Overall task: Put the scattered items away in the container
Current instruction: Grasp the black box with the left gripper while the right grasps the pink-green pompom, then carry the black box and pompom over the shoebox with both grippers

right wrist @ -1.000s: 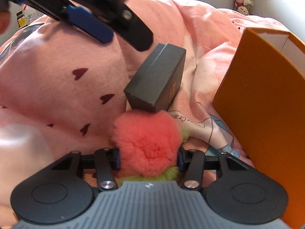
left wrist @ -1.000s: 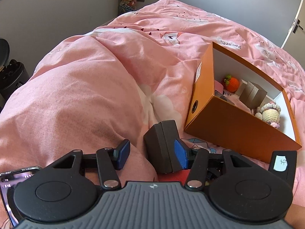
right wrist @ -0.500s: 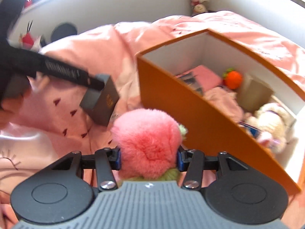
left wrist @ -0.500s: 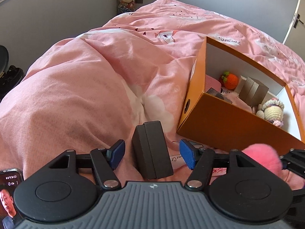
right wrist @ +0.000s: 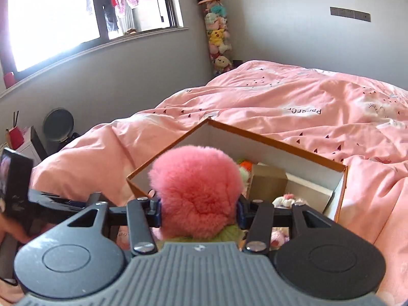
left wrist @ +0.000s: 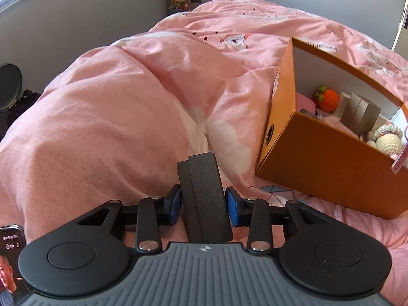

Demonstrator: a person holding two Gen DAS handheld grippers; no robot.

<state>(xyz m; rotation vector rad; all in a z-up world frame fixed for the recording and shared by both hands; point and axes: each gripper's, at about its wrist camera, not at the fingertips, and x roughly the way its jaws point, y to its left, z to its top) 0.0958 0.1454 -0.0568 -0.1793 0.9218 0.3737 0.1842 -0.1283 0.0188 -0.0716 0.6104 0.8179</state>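
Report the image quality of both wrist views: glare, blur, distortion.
Left wrist view: even light, sharp on the dark box and orange container; fisheye curves the wall edge. Right wrist view: window blown out white, pink pompom sharp and blocking much of the container.

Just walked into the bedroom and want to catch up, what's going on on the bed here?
Someone is tidying loose items into an orange box on the pink duvet, a handheld gripper in each hand. The right gripper holds a fluffy pink pompom above the open box. The left gripper has just been closing its jaws around a dark grey case on the duvet beside the box.
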